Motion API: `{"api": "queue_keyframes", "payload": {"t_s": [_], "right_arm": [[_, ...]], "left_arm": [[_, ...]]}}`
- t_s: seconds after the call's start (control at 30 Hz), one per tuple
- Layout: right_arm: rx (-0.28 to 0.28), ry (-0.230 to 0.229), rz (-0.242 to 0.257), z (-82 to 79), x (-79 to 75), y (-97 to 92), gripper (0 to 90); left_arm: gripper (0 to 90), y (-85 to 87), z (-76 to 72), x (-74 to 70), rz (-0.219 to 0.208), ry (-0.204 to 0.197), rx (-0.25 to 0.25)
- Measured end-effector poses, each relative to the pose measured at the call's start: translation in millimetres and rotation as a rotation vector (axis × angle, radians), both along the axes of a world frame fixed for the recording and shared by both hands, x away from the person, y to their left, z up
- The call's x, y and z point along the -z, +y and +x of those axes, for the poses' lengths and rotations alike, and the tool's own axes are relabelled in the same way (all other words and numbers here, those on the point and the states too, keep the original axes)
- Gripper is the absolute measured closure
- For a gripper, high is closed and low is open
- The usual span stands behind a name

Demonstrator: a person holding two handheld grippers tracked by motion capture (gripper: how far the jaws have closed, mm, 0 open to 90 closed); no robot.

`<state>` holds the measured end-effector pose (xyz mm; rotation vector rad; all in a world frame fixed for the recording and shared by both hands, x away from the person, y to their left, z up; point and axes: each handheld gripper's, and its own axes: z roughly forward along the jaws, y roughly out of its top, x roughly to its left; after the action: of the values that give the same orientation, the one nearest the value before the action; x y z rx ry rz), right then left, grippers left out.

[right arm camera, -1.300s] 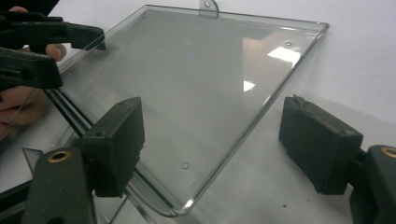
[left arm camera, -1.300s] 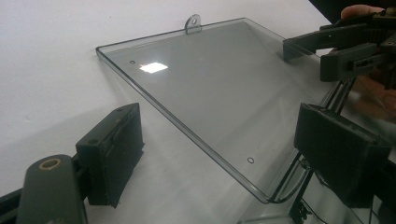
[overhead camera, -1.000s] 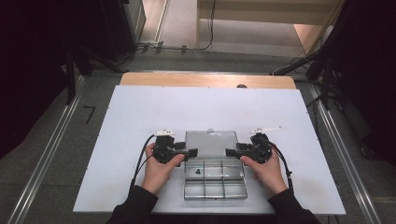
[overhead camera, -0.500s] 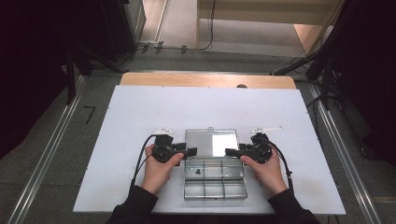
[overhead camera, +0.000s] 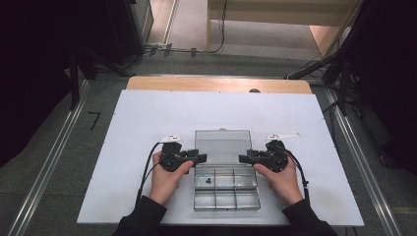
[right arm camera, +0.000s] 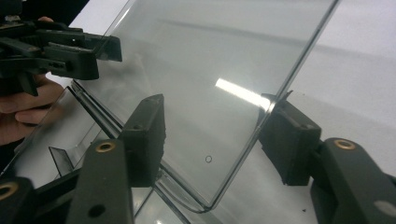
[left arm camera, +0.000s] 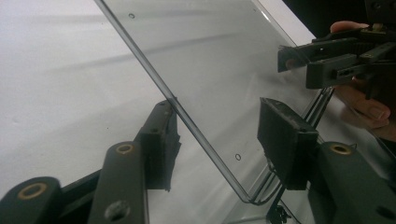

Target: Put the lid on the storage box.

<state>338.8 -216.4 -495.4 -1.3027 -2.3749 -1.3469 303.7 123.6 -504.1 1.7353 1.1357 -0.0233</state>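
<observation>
Left gripper (overhead camera: 200, 158): mine, jaws spread, straddling the lid's left edge without pinching it.
Right gripper (overhead camera: 244, 158): jaws likewise apart, either side of the lid's right edge.
Lid (overhead camera: 223, 146): clear, raised, tilted back from the box.
Box (overhead camera: 226, 188): clear, divided (one small dark item in a compartment), on the near middle of the table (overhead camera: 128, 128).

Clear glossy plastic lid (right arm camera: 224, 84) & box (overhead camera: 226, 189), matt white table (overhead camera: 147, 118).
</observation>
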Motion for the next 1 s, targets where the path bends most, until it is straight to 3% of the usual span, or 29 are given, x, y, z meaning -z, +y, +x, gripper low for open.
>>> {"api": "queue_keyframes", "payload": {"t_s": [0.5, 1.0], "right_arm": [[-0.008, -0.083, -0.011, -6.2, -9.5, -3.4, 53.5], [-0.048, -0.155, 0.042, -11.7, -17.5, -13.9, 69.1]], "left_arm": [[64.9, 6.1, -3.5, -7.5, -0.027, -0.063, -0.003], [74.9, 10.5, -8.6, -16.8, -0.055, -0.117, 0.033]]}}
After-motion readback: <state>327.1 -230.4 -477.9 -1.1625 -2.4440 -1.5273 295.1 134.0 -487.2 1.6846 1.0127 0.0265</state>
